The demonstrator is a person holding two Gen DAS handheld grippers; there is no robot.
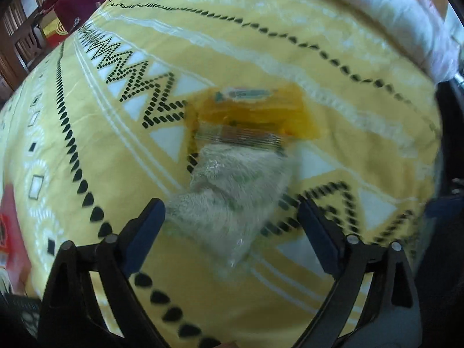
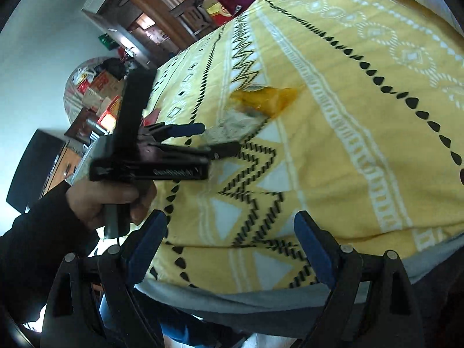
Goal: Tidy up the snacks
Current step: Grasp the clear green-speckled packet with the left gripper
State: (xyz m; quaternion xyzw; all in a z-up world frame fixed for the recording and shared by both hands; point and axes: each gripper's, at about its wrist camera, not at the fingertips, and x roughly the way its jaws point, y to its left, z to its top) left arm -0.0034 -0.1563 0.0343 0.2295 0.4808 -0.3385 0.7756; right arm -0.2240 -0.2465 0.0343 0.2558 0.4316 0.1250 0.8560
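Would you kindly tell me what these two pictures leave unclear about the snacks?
- Orange packet: label unreadable, blurred in the left wrist view.
- Pale packet: contents unclear, blurred there.
- Pale packet in the right wrist view: partly behind the left gripper.
- Red thing: cut off by the left edge.

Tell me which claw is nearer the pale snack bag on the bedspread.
Left. The left claw hangs open right over the pale snack bag, fingers either side of its near end. The right claw is open too, farther back near the bed's edge.
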